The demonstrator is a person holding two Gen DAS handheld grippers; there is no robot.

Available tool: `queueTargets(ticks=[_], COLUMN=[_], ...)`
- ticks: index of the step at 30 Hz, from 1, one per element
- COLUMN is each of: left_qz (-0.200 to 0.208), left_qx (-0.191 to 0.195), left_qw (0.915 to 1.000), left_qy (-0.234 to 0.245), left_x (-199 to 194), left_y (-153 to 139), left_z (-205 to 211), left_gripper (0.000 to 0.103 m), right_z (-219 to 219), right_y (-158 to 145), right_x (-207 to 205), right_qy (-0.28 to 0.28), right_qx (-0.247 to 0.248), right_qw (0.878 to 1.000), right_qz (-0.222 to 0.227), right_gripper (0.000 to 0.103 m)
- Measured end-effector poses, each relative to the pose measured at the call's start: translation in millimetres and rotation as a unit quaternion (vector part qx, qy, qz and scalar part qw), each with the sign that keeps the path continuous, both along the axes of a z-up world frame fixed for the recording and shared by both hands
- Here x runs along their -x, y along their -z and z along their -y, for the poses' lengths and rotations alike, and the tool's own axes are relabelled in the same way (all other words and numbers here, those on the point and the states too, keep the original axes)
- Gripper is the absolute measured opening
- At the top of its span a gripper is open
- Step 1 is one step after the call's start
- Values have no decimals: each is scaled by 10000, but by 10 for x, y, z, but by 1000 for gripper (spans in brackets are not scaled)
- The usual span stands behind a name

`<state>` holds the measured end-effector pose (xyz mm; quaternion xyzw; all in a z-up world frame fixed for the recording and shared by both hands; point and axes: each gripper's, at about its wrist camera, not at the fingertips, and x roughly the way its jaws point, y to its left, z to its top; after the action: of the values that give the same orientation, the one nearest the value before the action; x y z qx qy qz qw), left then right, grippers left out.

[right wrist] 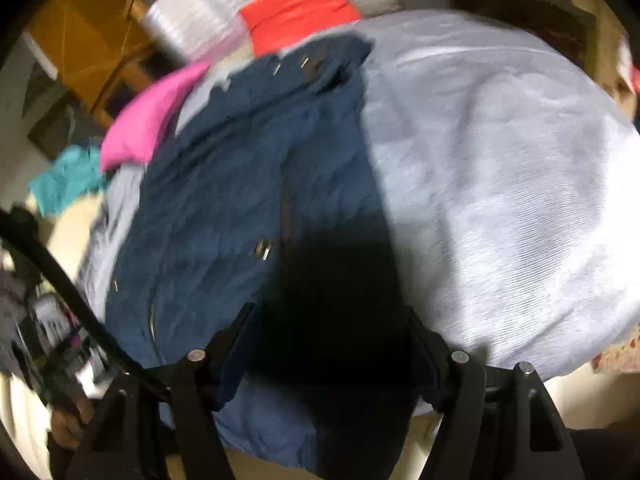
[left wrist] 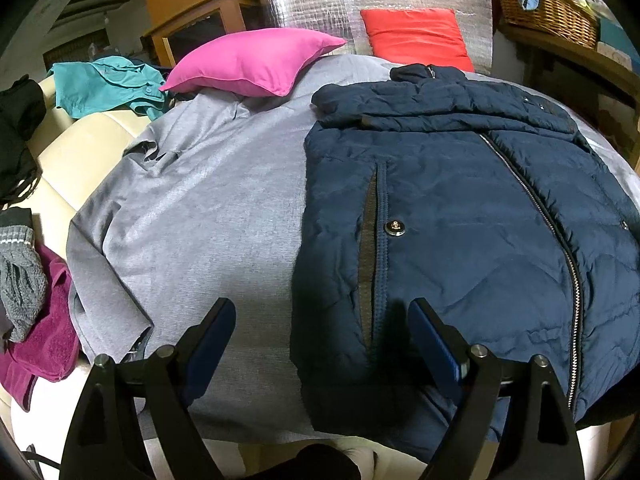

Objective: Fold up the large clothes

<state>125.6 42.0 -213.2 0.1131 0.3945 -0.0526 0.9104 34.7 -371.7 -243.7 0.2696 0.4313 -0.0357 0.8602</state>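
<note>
At six o'clock below the jacket (left wrist: pixel 460 216), the left gripper (left wrist: pixel 320 332) is held wide at its hem; the right gripper (right wrist: pixel 328 344) is kept open astride the opposite edge, seemingly for a fold.

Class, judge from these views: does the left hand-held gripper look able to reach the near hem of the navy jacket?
Probably yes. The left hand-held gripper is open just above the navy jacket, whose near edge lies between its fingers with nothing covering it.

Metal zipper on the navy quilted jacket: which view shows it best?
Left wrist view: the metal zipper runs sharp and unbroken down the navy quilted jacket. Right wrist view is motion-blurred; the zipper cannot be made out on the jacket there.
</note>
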Motion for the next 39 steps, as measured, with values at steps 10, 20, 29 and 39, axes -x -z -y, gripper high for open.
queueTargets(ticks=[10, 20, 29, 39], left_qz=[-1321, -1294, -1320, -1438], left_qx=[902, 1567, 1758, 1839], left_qw=[9871, 9775, 9743, 9711], left_qy=[69, 572, 483, 497], left_x=[-185, -53, -70, -103], left_y=[326, 264, 280, 291], left_z=[-119, -71, -124, -141], left_gripper=[88, 88, 60, 65], right_z=[478, 127, 47, -36], right_y=[119, 197, 327, 318], right_x=[269, 144, 7, -27], right_qy=[913, -464, -734, -779], right_qx=[-549, -1242, -1319, -1197], right_qw=[9943, 9911, 9881, 9891], right_qz=[-54, -76, -308, -363], right_gripper=[78, 80, 70, 71])
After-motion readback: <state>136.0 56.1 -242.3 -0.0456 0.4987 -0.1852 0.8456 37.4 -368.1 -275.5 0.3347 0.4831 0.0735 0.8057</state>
